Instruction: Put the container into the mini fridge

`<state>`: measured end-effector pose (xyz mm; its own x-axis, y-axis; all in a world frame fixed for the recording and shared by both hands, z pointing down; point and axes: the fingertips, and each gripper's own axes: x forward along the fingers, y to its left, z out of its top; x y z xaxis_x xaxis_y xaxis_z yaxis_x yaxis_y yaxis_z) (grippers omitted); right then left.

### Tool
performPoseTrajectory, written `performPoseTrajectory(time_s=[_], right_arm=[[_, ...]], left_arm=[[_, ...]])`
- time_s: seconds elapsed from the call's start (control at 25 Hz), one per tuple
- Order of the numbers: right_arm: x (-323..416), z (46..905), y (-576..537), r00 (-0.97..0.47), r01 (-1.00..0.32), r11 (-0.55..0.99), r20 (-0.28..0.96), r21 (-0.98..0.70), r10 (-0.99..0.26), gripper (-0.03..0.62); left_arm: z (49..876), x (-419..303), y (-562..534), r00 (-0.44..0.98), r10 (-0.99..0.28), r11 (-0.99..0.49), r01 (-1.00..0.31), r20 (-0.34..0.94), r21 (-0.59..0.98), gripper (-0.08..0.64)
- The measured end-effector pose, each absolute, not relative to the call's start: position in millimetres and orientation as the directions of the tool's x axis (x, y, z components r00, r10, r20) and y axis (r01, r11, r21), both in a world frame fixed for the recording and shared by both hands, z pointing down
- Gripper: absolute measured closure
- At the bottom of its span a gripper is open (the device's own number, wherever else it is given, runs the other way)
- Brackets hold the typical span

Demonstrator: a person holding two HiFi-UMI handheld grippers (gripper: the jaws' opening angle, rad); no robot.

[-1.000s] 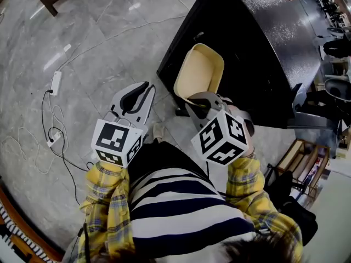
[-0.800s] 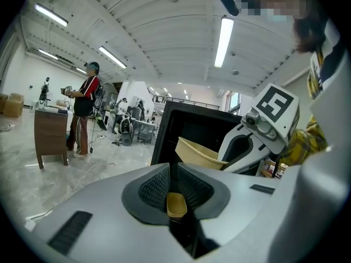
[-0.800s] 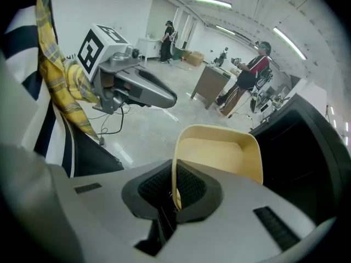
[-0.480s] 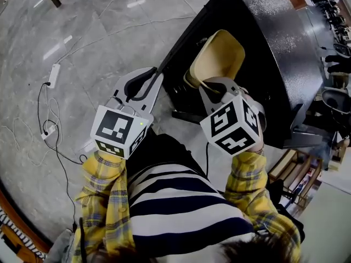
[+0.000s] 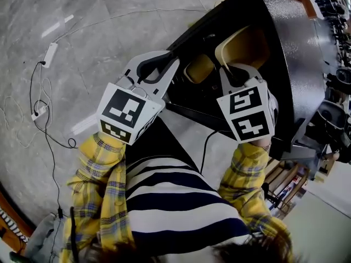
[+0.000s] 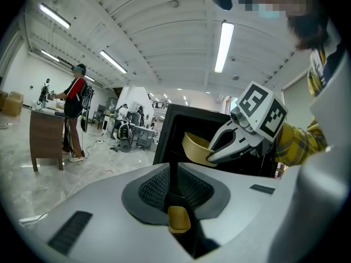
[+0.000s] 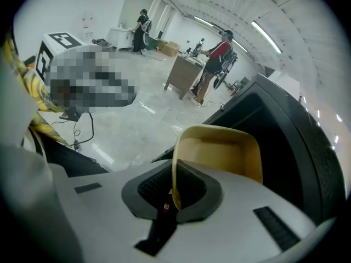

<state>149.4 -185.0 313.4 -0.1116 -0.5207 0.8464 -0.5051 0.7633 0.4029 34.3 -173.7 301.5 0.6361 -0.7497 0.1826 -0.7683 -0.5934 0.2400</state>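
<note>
I see the right hand-held gripper (image 7: 174,193) pinching the container (image 7: 219,152) by its wall, long axis toward 12 o'clock, at the mini fridge (image 5: 290,48). The left hand-held gripper (image 6: 170,171) is pressed together.

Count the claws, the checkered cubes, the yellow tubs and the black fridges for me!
claws: 2, left and right
marker cubes: 2
container: 1
mini fridge: 1
Total: 6

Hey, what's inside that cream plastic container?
The cream plastic container looks empty: bare inner walls and floor show. The right gripper, shut on its rim, covers the nearest corner.
</note>
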Motion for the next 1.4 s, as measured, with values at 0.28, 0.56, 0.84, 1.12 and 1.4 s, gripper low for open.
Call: performPoseTrajectory(time_s=[0.28,0.56,0.84,1.12,1.4], right_arm=[[161,316,-210,-0.050,-0.556,0.703,0.827,0.443,-0.560,0.563],[170,316,-227,-0.009,-0.568,0.669,0.809,0.479,-0.587,0.562],[179,318,-238,0.034,-0.566,0.646,0.797,0.512,-0.603,0.561],[181,321,-244,0.044,-0.580,0.629,0.790,0.518,-0.611,0.561],[182,324,-247,0.065,-0.581,0.611,0.779,0.538,-0.624,0.561]], left_arm=[[305,36,-184,0.645,-0.745,-0.602,-0.760,0.172,0.245,0.503],[309,39,-186,0.640,-0.752,-0.588,-0.759,0.157,0.280,0.503],[313,46,-191,0.648,-0.746,-0.592,-0.751,0.154,0.291,0.503],[322,53,-195,0.652,-0.744,-0.589,-0.744,0.150,0.315,0.503],[322,60,-205,0.656,-0.744,-0.598,-0.738,0.127,0.313,0.503]])
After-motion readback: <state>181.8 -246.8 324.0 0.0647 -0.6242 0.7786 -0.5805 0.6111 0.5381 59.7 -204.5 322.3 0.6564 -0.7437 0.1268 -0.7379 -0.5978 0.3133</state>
